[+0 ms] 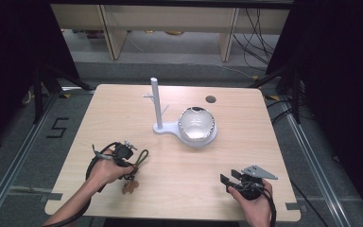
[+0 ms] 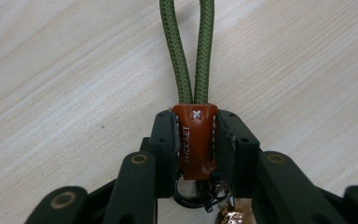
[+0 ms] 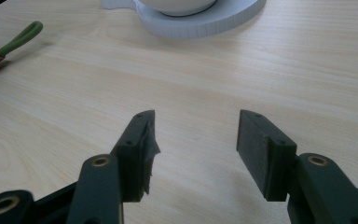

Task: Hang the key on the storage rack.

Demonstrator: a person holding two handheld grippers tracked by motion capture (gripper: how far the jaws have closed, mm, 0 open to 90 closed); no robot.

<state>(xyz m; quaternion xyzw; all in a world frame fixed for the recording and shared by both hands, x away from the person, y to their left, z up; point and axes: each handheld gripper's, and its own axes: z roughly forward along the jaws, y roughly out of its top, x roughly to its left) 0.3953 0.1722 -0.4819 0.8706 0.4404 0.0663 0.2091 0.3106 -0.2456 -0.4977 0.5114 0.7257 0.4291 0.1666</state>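
While the left hand had the keychain, the rest sat idle:
Left claw (image 2: 195, 140): shut tight on the orange leather tab (image 2: 196, 140) of the keychain, at the near-left part of the worktop (image 1: 179, 165), low over the wood.
Keychain: green cord loop (image 2: 191, 51) ran straight out ahead of the jaws, away from the hand; ring and metal charm (image 1: 130, 186) trailed on the near side by the wrist.
Right claw (image 3: 196, 149): wide open, nothing in it, near-right, well apart from the keychain.
White stand (image 1: 157, 101): upright peg with short side branches, mid-worktop, beyond and right of the left claw.
Bowl (image 1: 196, 124): shiny, sat on the stand's base.
Key relation: loop's long axis pointed roughly toward the stand; left hand nearer. Likely a hang-on-branch job, my guess only.
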